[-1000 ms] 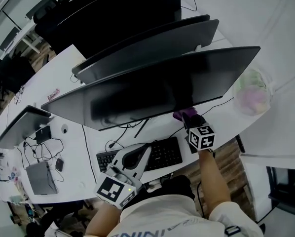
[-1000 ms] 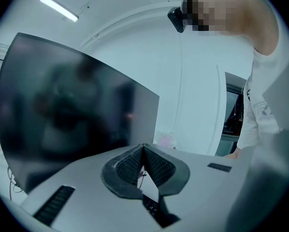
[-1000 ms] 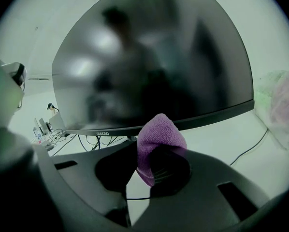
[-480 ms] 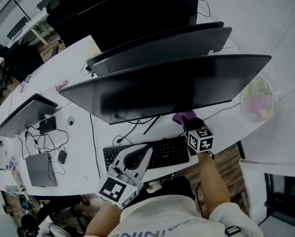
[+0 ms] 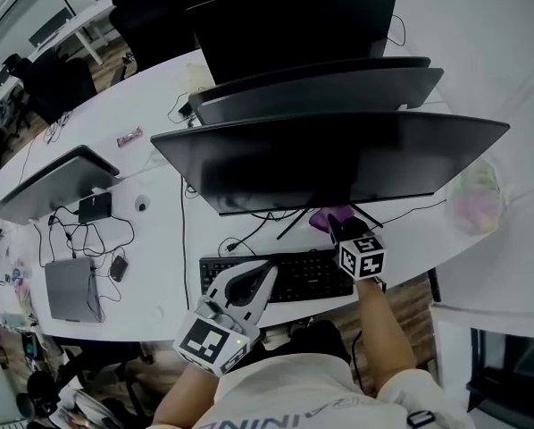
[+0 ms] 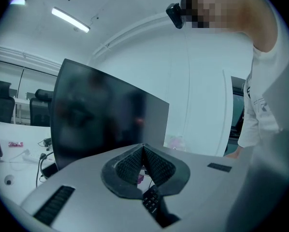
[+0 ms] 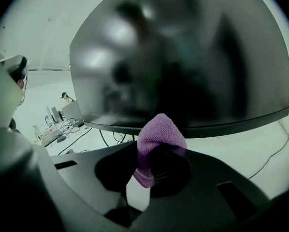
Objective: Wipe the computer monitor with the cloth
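Note:
The wide black monitor [image 5: 338,159] stands across the white desk [image 5: 160,231] in the head view; its dark screen [image 7: 183,62] fills the right gripper view. My right gripper [image 5: 337,226] is shut on a purple cloth [image 7: 156,146], held just below the screen's bottom edge near its middle; the cloth [image 5: 325,217] shows as a purple tuft under the monitor. My left gripper [image 5: 265,271] is shut and empty, hovering over the black keyboard [image 5: 294,275]. In the left gripper view its jaws [image 6: 143,151] point toward the monitor [image 6: 101,124].
Two more monitors [image 5: 321,83] stand behind the first. A laptop [image 5: 48,181], a grey box [image 5: 69,289] and tangled cables [image 5: 97,239] lie at the desk's left. A pale bag [image 5: 477,195] sits at the right end. Cables [image 5: 258,226] trail under the monitor.
The head camera has shifted, so the desk and monitors sit further right and lower in view. Both grippers have held their places, the cloth staying under the screen's edge.

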`<state>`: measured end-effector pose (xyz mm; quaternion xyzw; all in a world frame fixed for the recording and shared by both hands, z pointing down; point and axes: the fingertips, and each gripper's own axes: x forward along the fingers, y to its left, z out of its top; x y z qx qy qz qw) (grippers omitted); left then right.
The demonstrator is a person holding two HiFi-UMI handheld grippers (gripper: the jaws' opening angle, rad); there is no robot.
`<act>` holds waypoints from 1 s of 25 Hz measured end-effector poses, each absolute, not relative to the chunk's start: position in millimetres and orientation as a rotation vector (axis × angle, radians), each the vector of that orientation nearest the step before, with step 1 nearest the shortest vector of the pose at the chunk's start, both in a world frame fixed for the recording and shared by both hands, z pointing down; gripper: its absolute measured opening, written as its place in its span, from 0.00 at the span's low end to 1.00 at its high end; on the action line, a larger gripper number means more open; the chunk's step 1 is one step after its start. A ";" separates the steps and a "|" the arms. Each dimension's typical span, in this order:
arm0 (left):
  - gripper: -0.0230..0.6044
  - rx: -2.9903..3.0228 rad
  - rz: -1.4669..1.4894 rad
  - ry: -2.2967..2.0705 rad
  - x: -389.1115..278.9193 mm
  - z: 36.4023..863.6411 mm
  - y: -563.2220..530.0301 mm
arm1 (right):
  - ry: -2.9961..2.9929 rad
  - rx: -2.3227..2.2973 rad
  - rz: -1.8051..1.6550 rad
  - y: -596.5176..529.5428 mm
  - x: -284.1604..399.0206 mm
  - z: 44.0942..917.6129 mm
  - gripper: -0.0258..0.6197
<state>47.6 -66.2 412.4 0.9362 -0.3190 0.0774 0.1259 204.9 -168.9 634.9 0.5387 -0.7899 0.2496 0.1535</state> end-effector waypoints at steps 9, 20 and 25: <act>0.05 2.682 0.193 -0.992 8.9 412.3 -64.4 | -2.268 1.480 0.692 -171.2 168.5 633.4 0.13; 0.05 2.634 0.175 -1.106 -55.0 409.6 -60.6 | -2.285 1.413 0.674 -176.9 113.6 630.9 0.13; 0.05 2.619 0.169 -1.130 -79.8 411.5 -56.9 | -2.296 1.383 0.664 -179.4 84.6 630.0 0.13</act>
